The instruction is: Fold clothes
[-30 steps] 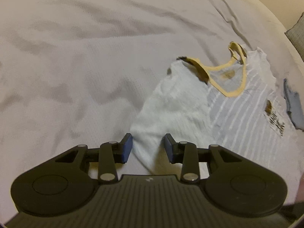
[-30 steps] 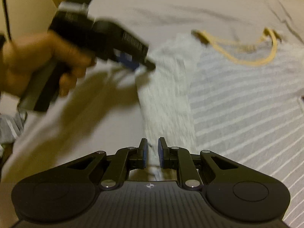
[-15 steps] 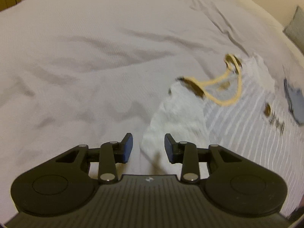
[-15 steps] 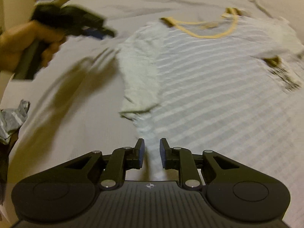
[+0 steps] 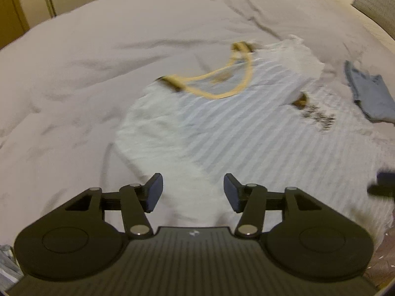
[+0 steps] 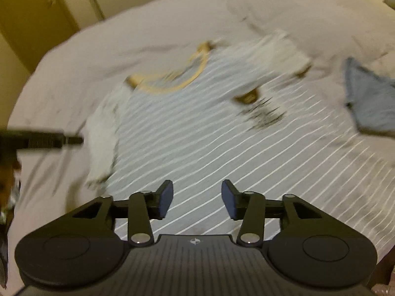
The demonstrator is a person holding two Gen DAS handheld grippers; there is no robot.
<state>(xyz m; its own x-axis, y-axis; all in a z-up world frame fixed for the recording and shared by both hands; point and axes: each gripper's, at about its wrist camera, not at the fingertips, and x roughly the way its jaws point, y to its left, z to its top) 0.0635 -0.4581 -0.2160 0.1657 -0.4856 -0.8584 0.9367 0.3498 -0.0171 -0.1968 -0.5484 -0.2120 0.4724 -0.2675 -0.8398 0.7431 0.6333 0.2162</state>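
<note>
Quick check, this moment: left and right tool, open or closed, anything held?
Left tool: open, empty, above the white striped T-shirt with yellow collar.
Right tool: open, empty, above the same T-shirt.

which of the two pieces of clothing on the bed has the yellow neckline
The striped t-shirt, spread flat in front of both open grippers. The other piece, a small plain blue garment, lies off past its right side with no yellow trim.

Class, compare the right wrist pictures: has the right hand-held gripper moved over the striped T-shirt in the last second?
Yes. The right hand-held gripper has pulled back from the T-shirt's yellow collar, and its jaws have opened.
</note>
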